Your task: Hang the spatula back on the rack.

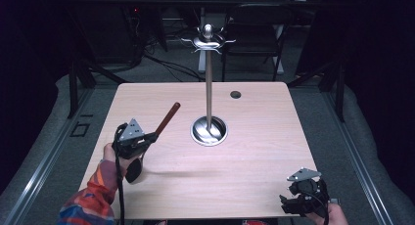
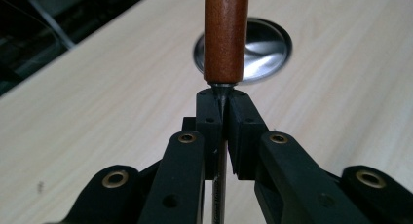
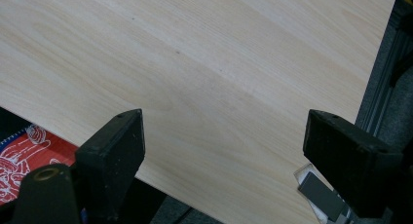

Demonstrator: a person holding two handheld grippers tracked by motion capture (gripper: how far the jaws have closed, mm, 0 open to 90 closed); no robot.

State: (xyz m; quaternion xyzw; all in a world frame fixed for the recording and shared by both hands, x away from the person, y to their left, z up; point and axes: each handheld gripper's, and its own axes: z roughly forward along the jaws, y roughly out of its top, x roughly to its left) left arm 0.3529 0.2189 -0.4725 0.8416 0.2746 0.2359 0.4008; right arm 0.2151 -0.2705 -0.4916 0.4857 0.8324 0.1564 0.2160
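Your left gripper pinches a tool's thin metal shank below its smooth, round wooden handle; your right gripper gapes wide over the pale woodgrain worktop.

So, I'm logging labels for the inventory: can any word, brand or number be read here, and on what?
None can be read.
Tool shaft in the left claw: tiny engraved print, too small and blurred.
Red sheet below the table edge: white drawings, no legible words.
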